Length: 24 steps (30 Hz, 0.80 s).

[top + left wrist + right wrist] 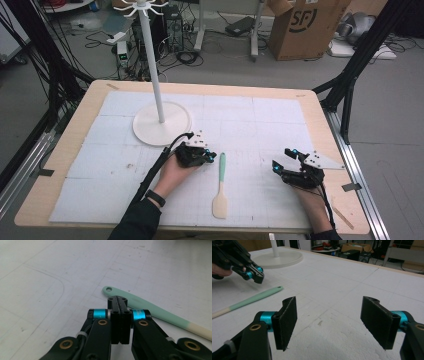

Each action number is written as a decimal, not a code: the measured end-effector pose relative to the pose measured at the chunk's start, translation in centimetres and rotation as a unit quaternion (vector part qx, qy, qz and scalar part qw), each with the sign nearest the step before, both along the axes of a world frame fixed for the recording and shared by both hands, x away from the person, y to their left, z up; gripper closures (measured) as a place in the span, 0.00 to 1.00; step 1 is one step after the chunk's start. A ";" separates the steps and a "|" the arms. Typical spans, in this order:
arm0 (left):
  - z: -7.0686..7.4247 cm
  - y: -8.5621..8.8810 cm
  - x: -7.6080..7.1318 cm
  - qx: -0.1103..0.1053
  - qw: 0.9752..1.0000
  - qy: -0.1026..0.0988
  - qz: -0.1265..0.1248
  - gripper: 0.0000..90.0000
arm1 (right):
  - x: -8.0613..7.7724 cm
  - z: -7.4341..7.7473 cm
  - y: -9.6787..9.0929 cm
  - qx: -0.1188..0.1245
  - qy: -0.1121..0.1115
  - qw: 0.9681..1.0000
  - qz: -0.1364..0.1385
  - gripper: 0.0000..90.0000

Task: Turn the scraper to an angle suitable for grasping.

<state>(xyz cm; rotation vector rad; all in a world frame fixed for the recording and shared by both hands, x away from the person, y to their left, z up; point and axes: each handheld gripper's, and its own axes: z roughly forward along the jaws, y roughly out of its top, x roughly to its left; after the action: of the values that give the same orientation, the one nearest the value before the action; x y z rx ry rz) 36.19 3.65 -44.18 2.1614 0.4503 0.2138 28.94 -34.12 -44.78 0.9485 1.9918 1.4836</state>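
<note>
Left gripper: jaws pressed together on nothing, tips just short of the holed green end of the spatula, which lies lengthwise toward the person, blade nearest; right gripper: jaws wide, empty, farther off.

Left gripper: we are holding it just left of the frame's centre in the high view, jaws pressed together with nothing between them.
Right gripper: we are holding it at lower right, jaws spread wide and empty.
Forearms: we are bringing both in from the bottom edge.
</note>
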 end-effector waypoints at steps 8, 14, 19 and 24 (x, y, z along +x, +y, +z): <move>-0.5 -3.0 0.2 0.031 1.000 0.004 0.001 1.00 | 0.0 0.0 0.0 0.000 -0.001 1.000 0.000 0.32; -0.6 -5.0 0.2 0.027 0.999 0.004 -0.017 1.00 | 0.0 0.0 0.0 0.000 0.001 1.000 0.000 0.32; -0.6 -7.2 -0.1 0.028 0.999 0.005 -0.042 1.00 | 0.0 0.0 0.0 0.000 0.001 1.000 0.001 0.32; -0.7 -8.9 -0.4 0.022 0.998 0.005 -0.064 1.00 | 0.0 0.0 0.0 -0.001 0.001 1.000 0.000 0.32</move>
<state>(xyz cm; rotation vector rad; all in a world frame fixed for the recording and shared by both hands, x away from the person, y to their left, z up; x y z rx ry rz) 35.75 -5.26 -44.89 2.2262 0.3134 0.1426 28.91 -34.11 -44.78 0.9490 1.9952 1.4813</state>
